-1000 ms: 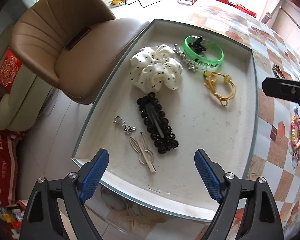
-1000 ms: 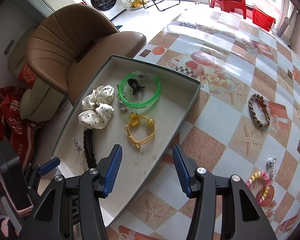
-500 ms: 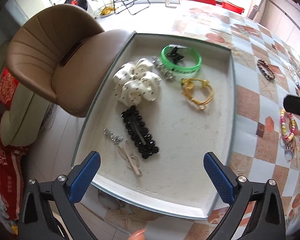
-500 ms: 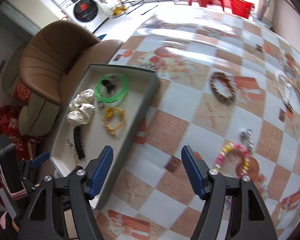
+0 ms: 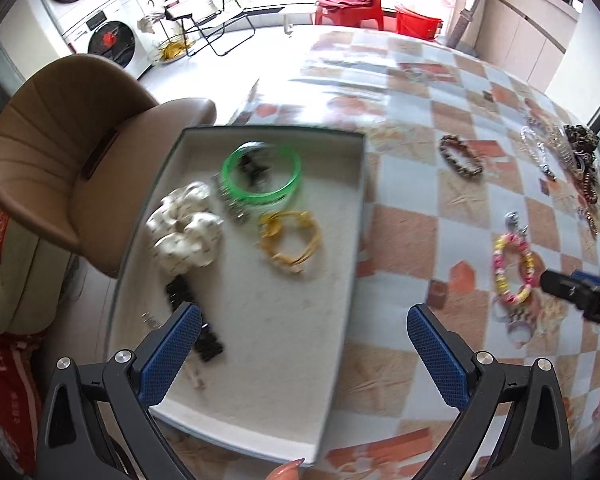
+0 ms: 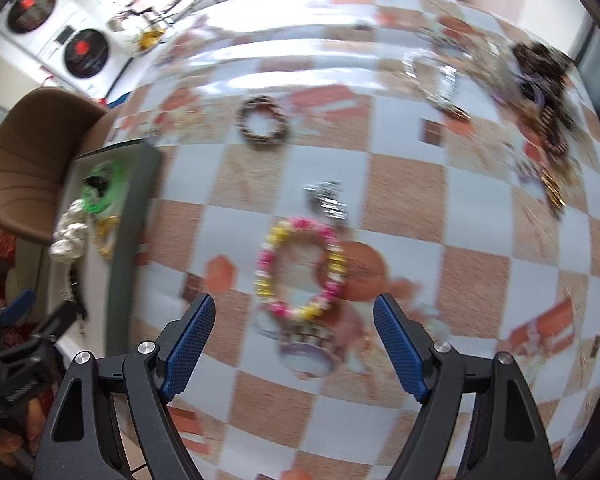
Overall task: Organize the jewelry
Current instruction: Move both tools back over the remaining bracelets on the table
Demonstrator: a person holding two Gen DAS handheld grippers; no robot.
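Since the earlier frame: both wrist views have swung off the tray toward the open tablecloth, and both sets of jaws stand wider.
Left view, claw: left gripper is spread wide and empty, hanging over the near end of the tray.
Left view, tray contents: green bangle, yellow cord bracelet, white dotted scrunchie and a black hair clip lie inside, blurred.
Left view, loose pieces: pink-and-yellow bead bracelet rests on the checked tablecloth, well apart from the tray; a brown braided bracelet lies farther off.
Right view, claw: right gripper is open with nothing between its pads; the bead bracelet lies just ahead of the tips.
Right view, neighbours: a small silver clip sits just beyond the beads; something pale and round lies at their near side, too blurred to name.
Handling, judged: light, limp, strung beads that roll and slip on hard pads.
Where to grip, judged: pinch across one side of the loop, away from the neighbours, closing gently so the string is not strained.
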